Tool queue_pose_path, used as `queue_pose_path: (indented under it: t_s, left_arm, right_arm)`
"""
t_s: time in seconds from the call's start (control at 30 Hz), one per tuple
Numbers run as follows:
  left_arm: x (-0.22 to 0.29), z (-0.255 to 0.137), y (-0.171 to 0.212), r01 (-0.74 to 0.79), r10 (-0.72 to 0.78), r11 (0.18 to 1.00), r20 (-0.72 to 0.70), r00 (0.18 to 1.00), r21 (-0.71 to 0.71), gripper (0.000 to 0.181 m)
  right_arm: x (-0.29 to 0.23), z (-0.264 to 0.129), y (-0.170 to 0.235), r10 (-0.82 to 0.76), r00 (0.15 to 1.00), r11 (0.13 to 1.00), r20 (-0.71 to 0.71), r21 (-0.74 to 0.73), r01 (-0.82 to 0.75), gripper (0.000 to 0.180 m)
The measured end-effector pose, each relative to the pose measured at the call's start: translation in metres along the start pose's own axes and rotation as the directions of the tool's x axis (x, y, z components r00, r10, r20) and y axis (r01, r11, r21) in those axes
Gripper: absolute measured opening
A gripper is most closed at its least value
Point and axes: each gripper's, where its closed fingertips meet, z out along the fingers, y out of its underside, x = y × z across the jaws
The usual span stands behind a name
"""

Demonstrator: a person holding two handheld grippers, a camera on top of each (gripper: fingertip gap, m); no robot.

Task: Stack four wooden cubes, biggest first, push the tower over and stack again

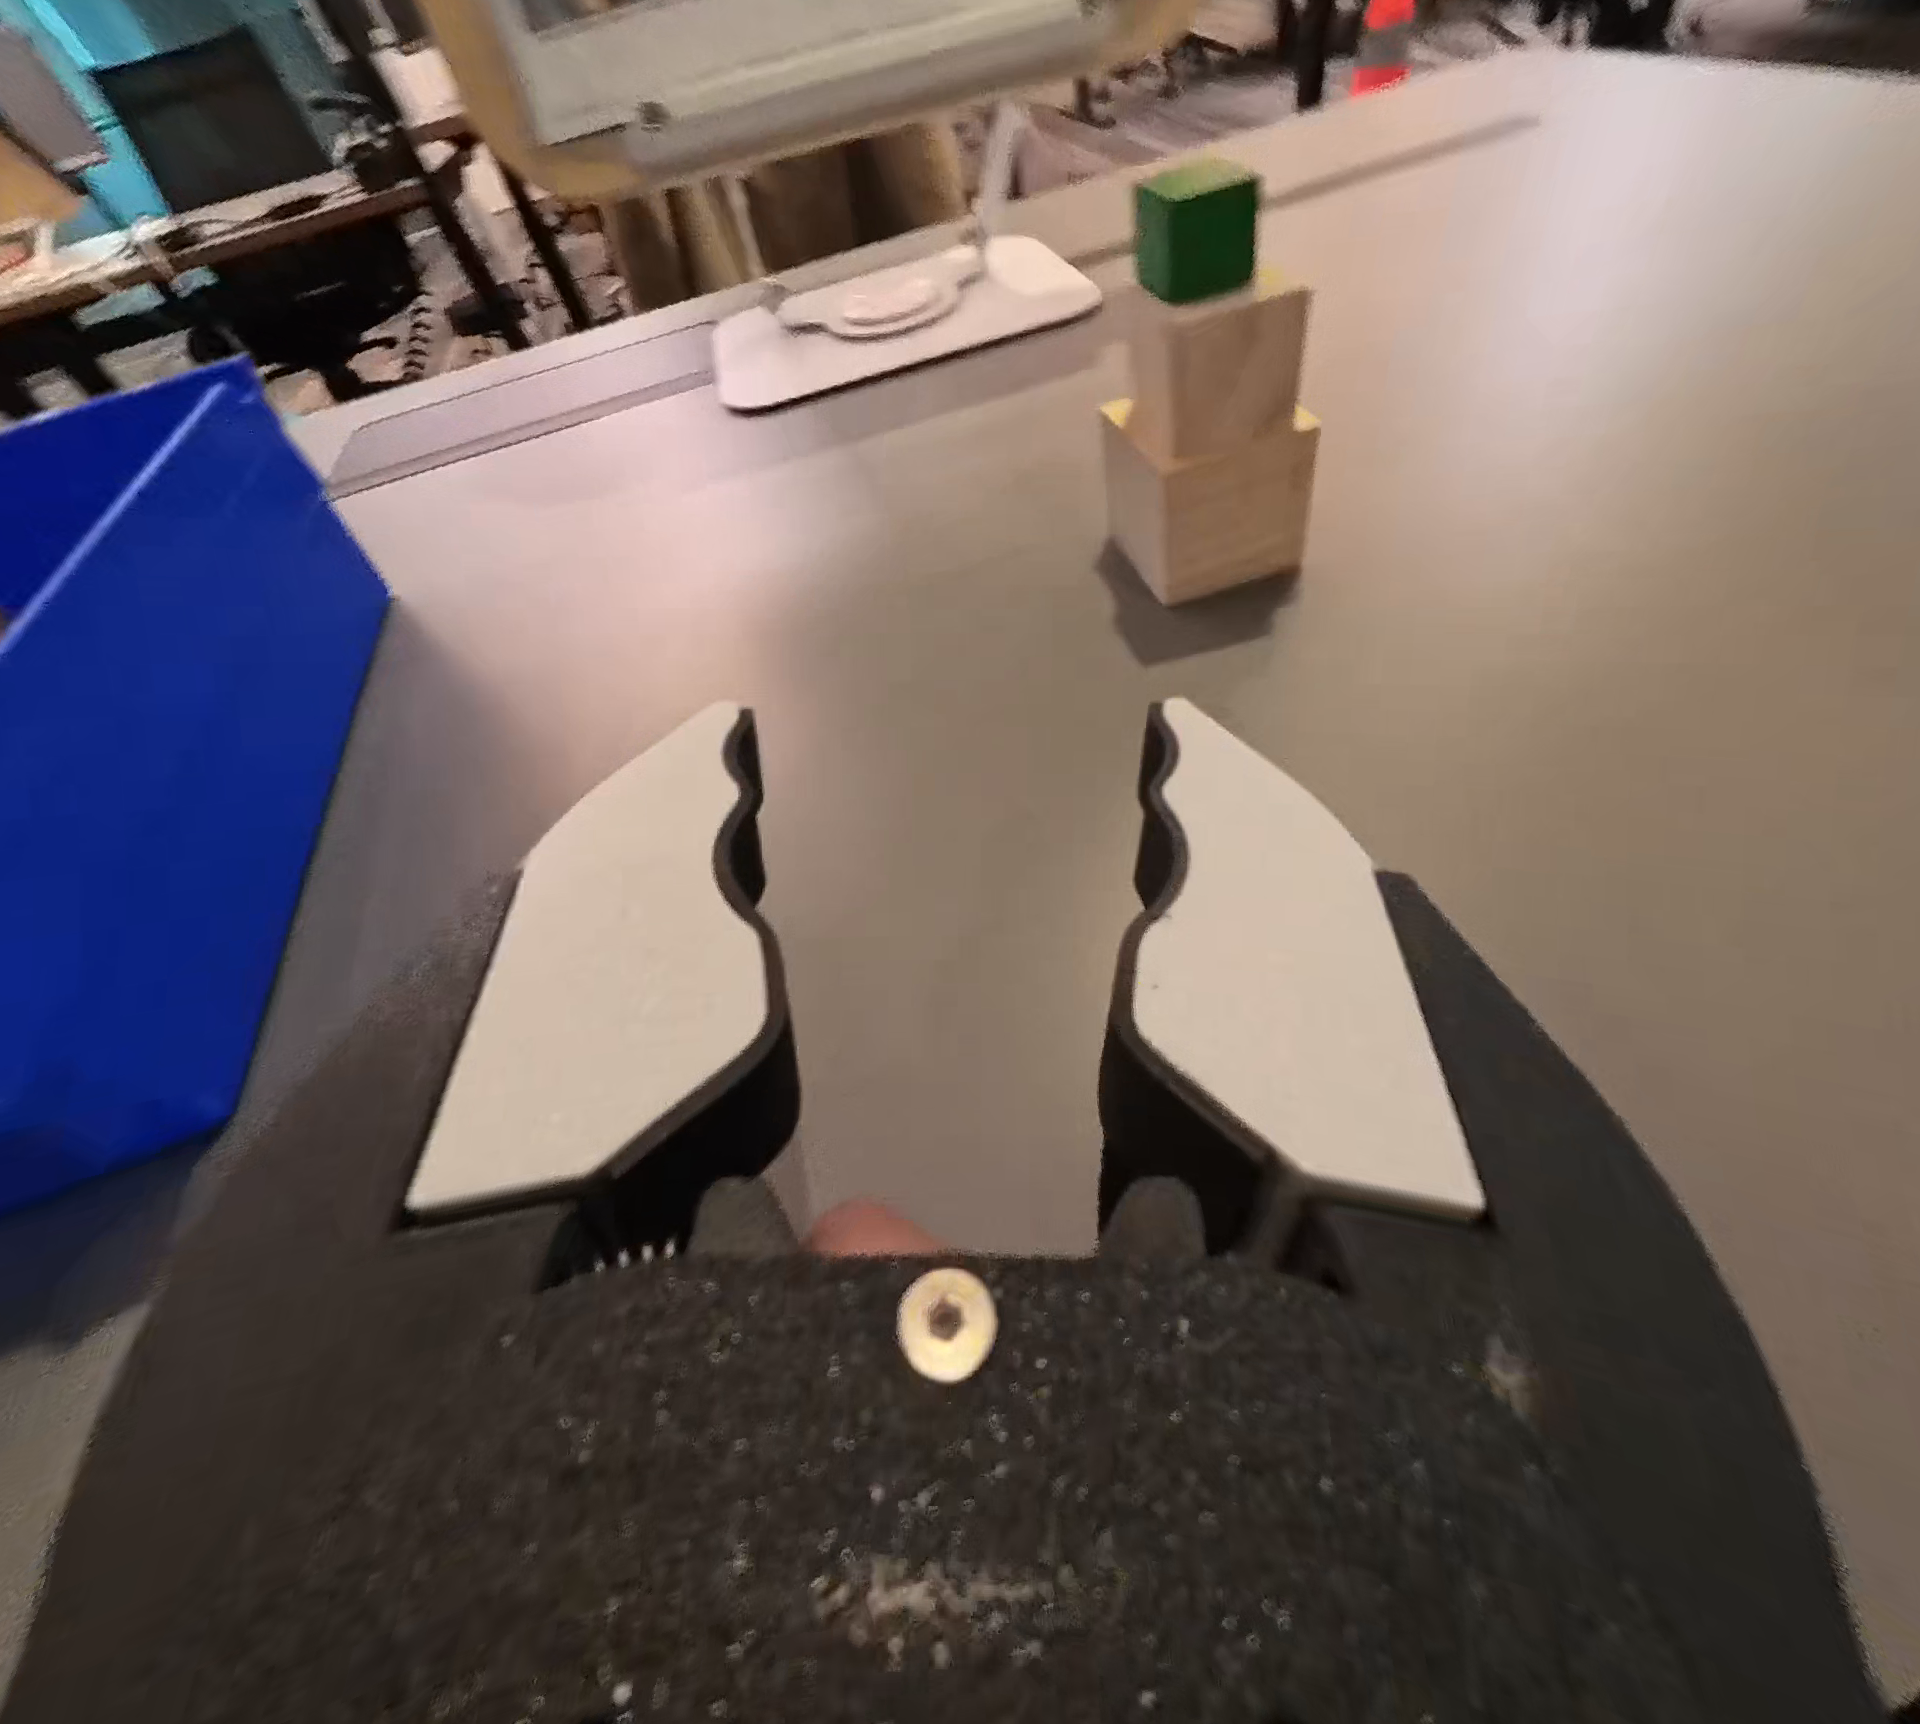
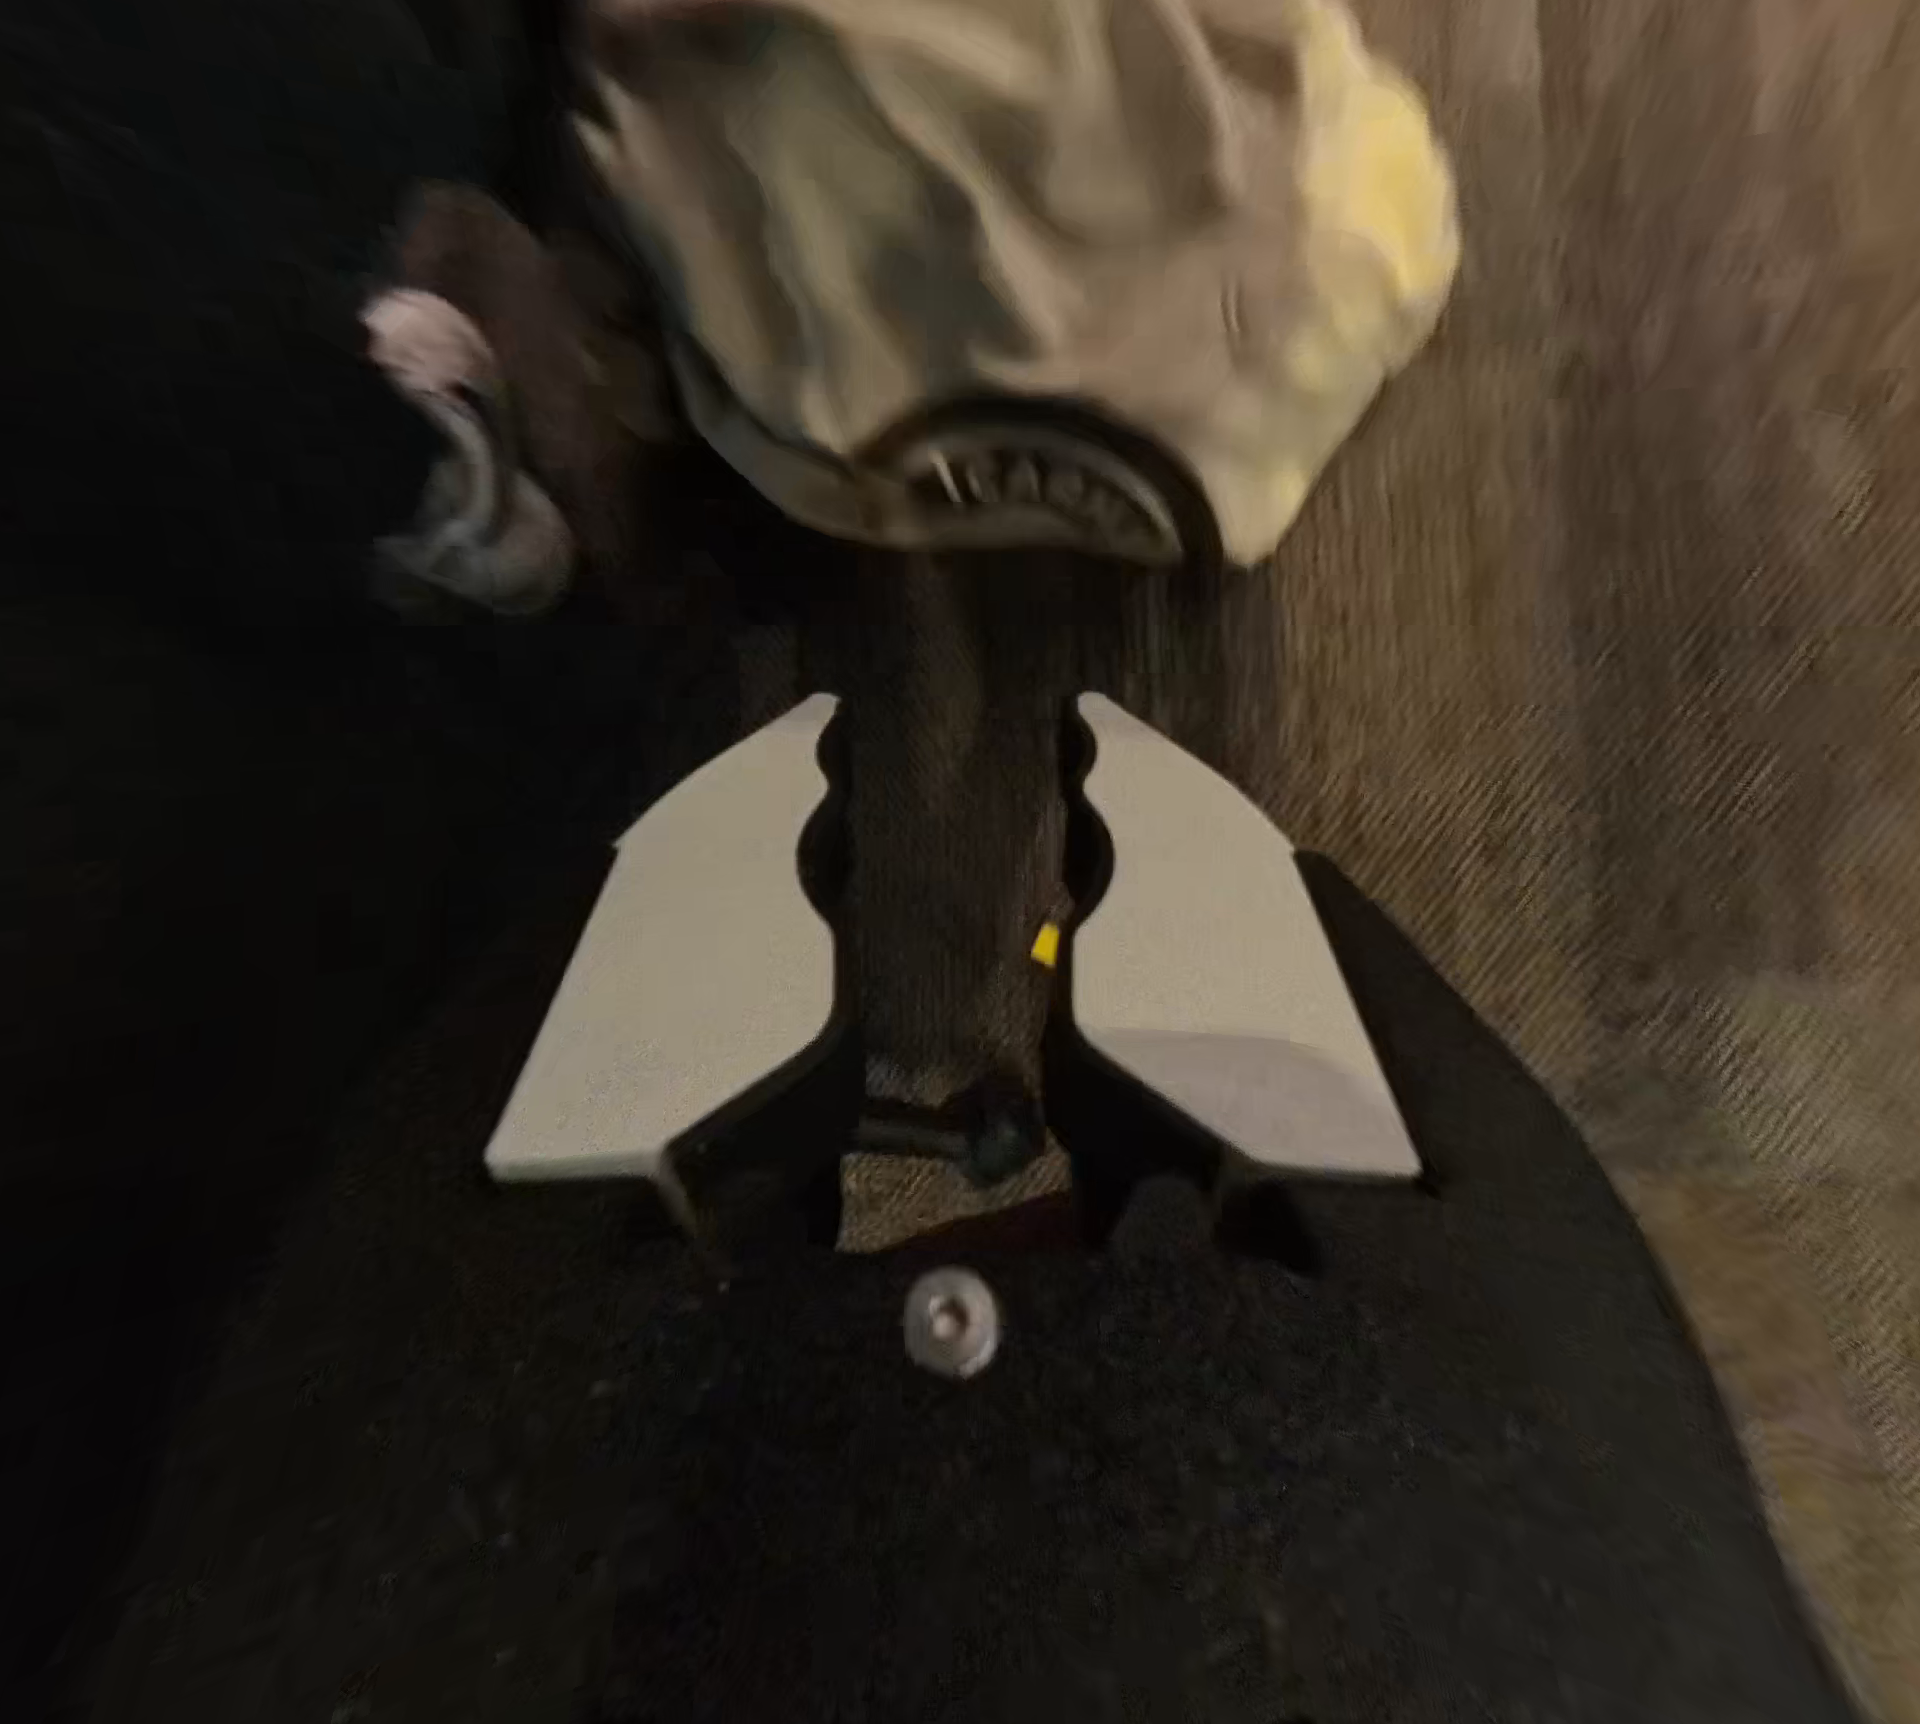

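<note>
Left wrist view: the left gripper (image 1: 951, 724) sits in the lower middle of the frame with its jaws spread apart and nothing between them, only bare grey surface (image 1: 1558, 739) showing through the gap. The tower (image 1: 1205, 386) stands right of centre in the upper half, well apart from the jaws. Only three cubes can be made out: a large wooden cube (image 1: 1210, 511) at the bottom, a smaller wooden cube (image 1: 1216, 370) on it, and a green cube (image 1: 1195, 230) on top. The fourth cube is not in view. The middle cube looks twisted against the bottom one, and the green cube sits towards the left edge of its support, so a careless approach or a fourth cube set down off-centre could, in my judgement, topple the stack before the intended push. A blue bin (image 1: 156, 739) fills the left edge; a wide sweep could knock a cube towards it or off the far edge of the surface. A white lamp base (image 1: 904, 313) lies just left of the tower.

Right wrist view: the right gripper (image 2: 956, 708) points down at brownish carpet (image 2: 1610, 739), away from the tower, jaws parted a little and holding nothing. A blurred shoe (image 2: 987, 220) fills the upper middle. The blur suggests fast motion; swinging back blind could clip the tower
</note>
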Motion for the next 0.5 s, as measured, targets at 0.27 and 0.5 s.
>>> queue_pose_path:
  t_s: [0.27, 0.5]
  left_arm:
    - [-0.005, -0.001, 0.000, 0.010, -0.010, 1.000, 0.047, 0.999, 0.013, 0.069]
    - [-0.006, 0.003, 0.005, 0.006, -0.005, 1.000, 0.060, 0.998, -0.029, 0.067]
  right_arm:
    - [0.050, 0.202, 0.274, 0.043, 0.998, 0.891, -0.038, -0.452, -0.055, 0.046]
    - [0.057, 0.233, 0.308, 0.224, 0.945, 0.840, -0.240, -0.443, -0.312, 0.039]
